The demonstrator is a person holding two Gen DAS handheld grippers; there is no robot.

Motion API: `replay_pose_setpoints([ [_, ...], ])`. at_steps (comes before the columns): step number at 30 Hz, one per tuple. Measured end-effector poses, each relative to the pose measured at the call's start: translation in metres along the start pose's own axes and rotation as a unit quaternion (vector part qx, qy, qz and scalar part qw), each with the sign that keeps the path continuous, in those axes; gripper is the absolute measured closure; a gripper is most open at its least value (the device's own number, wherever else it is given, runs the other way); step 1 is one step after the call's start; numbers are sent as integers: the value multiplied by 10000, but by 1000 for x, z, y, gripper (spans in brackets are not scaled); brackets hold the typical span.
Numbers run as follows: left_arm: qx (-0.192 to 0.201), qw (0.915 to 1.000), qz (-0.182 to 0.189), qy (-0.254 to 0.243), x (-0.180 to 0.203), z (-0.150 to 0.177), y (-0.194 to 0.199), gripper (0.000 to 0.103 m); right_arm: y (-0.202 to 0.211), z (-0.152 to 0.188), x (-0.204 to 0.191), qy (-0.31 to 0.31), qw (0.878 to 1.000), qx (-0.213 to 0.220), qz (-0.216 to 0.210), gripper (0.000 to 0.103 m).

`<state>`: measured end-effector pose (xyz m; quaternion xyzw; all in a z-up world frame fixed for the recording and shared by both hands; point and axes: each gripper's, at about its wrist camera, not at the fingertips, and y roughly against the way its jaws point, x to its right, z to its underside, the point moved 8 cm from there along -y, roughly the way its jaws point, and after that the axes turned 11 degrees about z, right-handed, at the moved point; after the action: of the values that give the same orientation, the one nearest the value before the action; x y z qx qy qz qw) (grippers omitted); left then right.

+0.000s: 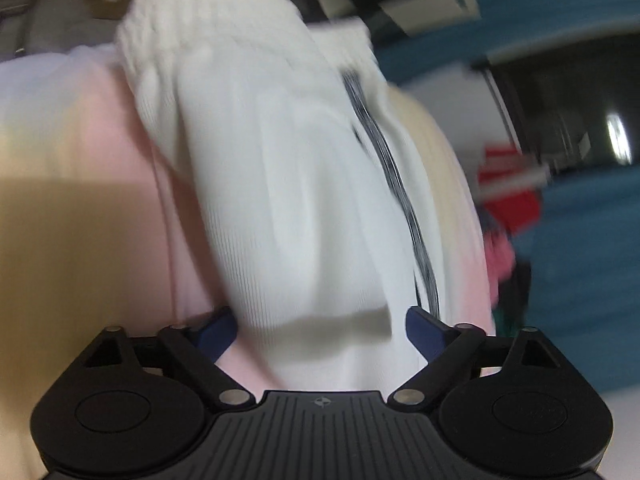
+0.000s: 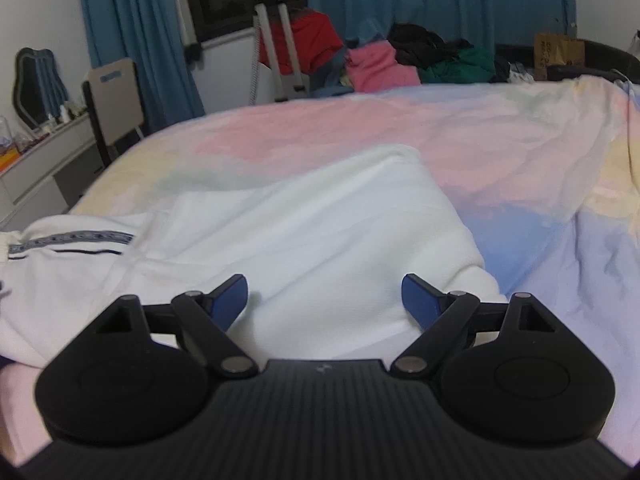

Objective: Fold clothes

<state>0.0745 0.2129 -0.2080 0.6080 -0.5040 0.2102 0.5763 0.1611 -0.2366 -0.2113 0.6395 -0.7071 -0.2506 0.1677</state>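
A white knit garment (image 2: 304, 224) with a grey patterned stripe (image 2: 72, 238) lies partly folded on the pastel bedsheet (image 2: 500, 152). In the left wrist view the same white garment (image 1: 280, 184), with a ribbed cuff (image 1: 192, 12) and a dark stripe (image 1: 388, 168), fills the frame, blurred by motion. My left gripper (image 1: 320, 328) is open, its blue fingers either side of the cloth. My right gripper (image 2: 324, 296) is open just over the garment's near edge, holding nothing.
A pile of clothes, pink (image 2: 380, 66), red (image 2: 312, 40), black and green (image 2: 460, 64), sits beyond the bed's far edge before blue curtains (image 2: 420, 0). A chair (image 2: 112, 100) and a desk (image 2: 36, 164) stand at the left. A cardboard box (image 2: 558, 54) is at the far right.
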Motion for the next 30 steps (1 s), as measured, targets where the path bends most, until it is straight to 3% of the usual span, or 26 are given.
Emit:
replay_pose_setpoints([
  [1,296,9993,-203,-86,0,-10,2,24,4,-2,-4,6,9999,74,-86,17],
  [3,840,9940,-615,-332,3,-30,10,24,7,1,-17,162,9993,103,-334,17],
  [6,1063,9895,-827,-530,7,-51,7,30,5,11,-39,466,9970,-7,-611,15],
  [8,1167,9853,-967,-792,13,-56,7,61,-3,22,-51,750,9955,-160,-561,15],
  [9,1228,9826,-1032,-937,16,-57,7,65,-6,28,-56,887,9947,-180,-485,14],
  [11,1350,9711,-1181,-1575,35,-60,16,81,-7,31,-60,979,9940,-174,-447,13],
  [15,1611,9446,-1196,-2597,99,-48,28,86,-3,24,-56,805,9952,-254,-492,16],
  [20,2023,9233,-694,-3190,205,-4,37,86,10,10,-31,136,9979,-368,-509,16],
  [22,2195,9106,-491,-3466,249,26,39,87,15,5,-18,-165,9983,-362,-436,16],
  [28,2490,8648,206,-4355,368,147,17,89,34,-20,60,-1446,9893,-158,48,16],
  [30,2453,8545,455,-4556,394,193,3,89,38,-26,90,-1841,9827,-44,195,16],
])
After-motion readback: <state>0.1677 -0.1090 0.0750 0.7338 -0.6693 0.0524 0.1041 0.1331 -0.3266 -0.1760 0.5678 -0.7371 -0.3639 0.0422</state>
